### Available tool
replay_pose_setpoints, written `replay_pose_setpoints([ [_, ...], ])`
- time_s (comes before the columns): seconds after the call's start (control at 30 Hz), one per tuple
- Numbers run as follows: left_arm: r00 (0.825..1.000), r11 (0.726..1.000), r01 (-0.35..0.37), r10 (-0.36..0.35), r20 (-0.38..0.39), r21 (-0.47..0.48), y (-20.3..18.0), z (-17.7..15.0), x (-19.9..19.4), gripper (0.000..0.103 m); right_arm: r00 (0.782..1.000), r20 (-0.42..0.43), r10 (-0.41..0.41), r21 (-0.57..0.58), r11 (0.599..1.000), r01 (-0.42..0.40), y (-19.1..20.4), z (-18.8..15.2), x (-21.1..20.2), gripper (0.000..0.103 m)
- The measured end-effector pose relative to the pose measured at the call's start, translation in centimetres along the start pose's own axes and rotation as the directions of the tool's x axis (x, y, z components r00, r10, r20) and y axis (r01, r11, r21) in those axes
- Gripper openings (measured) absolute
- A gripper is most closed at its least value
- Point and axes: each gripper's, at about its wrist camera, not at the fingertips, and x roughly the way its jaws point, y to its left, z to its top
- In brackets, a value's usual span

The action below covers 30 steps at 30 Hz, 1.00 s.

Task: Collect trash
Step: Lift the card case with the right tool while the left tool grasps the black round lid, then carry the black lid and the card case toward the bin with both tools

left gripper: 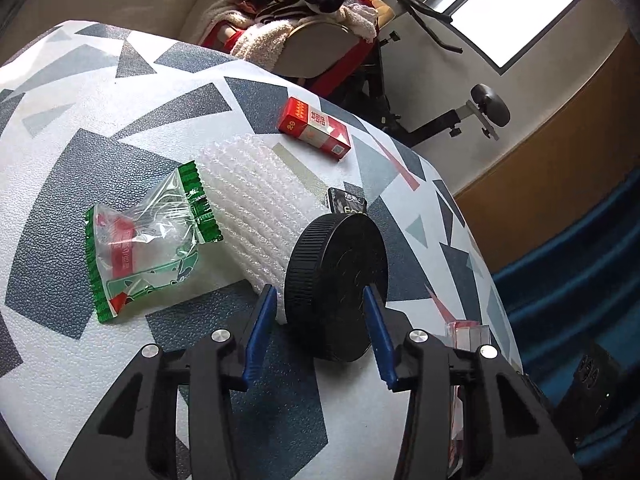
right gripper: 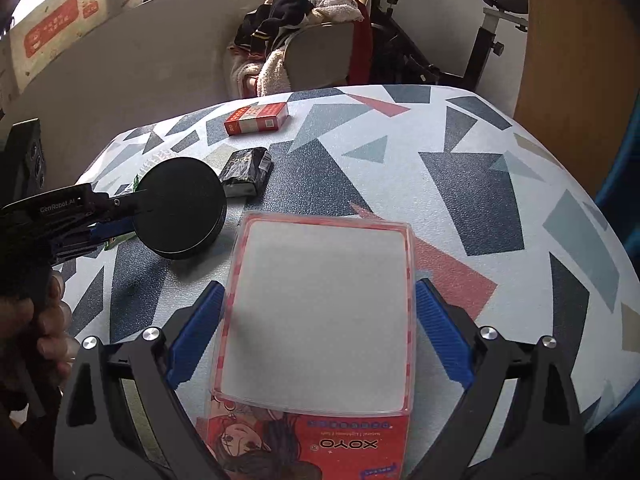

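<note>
Two grippers are each holding a piece of trash over the surface (right gripper: pixel 460 152). Left gripper (left gripper: pixel 320 304) is pinching a round black lid (left gripper: pixel 340 280) on edge, near the surface's left edge; right gripper (right gripper: pixel 320 336) is clamping a clear plastic package (right gripper: pixel 316 312). Lying beyond them are a red box (left gripper: pixel 316 128), a black wrapper (right gripper: pixel 246 172), bubble wrap (left gripper: pixel 256 196) and a green-edged bag (left gripper: pixel 148 240).

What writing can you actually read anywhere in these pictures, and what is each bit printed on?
"XOYO": upside down on the red card of the plastic package between the right gripper's fingers.
"GenRobot.AI": on the left gripper, which holds a black lid.
"20": on the end of the red box.
Red box's other print, candy wrapper, black packet, wall signs: too blurred.
</note>
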Motion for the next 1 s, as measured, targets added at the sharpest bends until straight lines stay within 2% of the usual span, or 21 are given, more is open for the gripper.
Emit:
replay_pose_setpoints([
  [0.03, 1.000, 1.000, -0.009, 0.009, -0.005, 0.005, -0.1, 0.1, 0.3, 0.033, 1.000, 0.000, 0.001, 0.004, 1.000, -0.001, -0.2, 0.0, 0.0, 0.093],
  [0.13, 1.000, 1.000, 0.012, -0.012, 0.016, 0.012, -0.2, 0.3, 0.0, 0.027, 1.000, 0.003, 0.003, 0.013, 1.000, -0.003, -0.5, -0.1, -0.2, 0.093],
  [0.27, 0.998, 0.995, 0.033, -0.038, 0.049, 0.097, -1.8, 0.3, -2.2, 0.019, 1.000, 0.024, 0.000, -0.002, 1.000, 0.000, -0.3, 0.2, -1.0, 0.093],
  [0.57, 0.992, 0.982, 0.082, -0.096, 0.077, 0.172, -3.6, 0.1, -7.1, 0.018, 0.998, 0.055, 0.019, -0.025, 1.000, -0.018, 1.0, 0.6, -3.1, 0.093],
  [1.0, 0.994, 0.975, 0.049, -0.069, 0.083, 0.218, -2.5, -6.0, -13.9, 0.018, 0.995, 0.082, 0.054, -0.105, 0.993, -0.045, 4.6, -0.7, -6.8, 0.093],
])
